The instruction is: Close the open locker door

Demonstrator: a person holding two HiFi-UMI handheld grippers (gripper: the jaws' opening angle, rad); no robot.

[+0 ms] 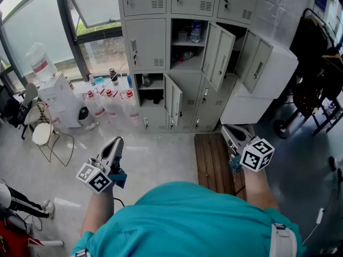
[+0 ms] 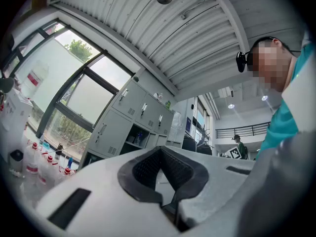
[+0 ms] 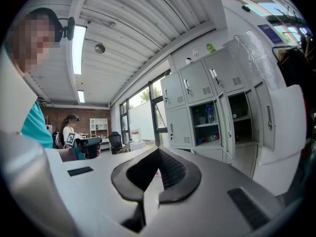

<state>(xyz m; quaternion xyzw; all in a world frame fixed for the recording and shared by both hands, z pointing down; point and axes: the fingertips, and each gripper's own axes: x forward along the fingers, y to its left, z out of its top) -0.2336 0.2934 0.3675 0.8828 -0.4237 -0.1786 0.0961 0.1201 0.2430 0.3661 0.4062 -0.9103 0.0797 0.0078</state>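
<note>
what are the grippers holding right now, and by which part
Nothing is held. The left gripper and the right gripper are both shut on nothing, apart from the lockers.

Ahead of you the pale floor (image 1: 161,154) lies bare right up to the lockers (image 1: 146,42), so your left hand-held gripper (image 1: 116,142) has a straight way forward. Three doors jut out into that room: a low door (image 1: 173,98), a taller door (image 1: 218,55) above and right of it, and a third door (image 1: 258,64) against a bulky white block (image 1: 276,63). Your right hand-held gripper (image 1: 225,128) hangs over a slatted wooden board (image 1: 213,167) lying on the floor. On your left, water bottles (image 1: 110,103), a water dispenser (image 1: 53,92) and a chair (image 1: 42,133) crowd the window side. A dark rack (image 1: 316,74) closes off the right.
</note>
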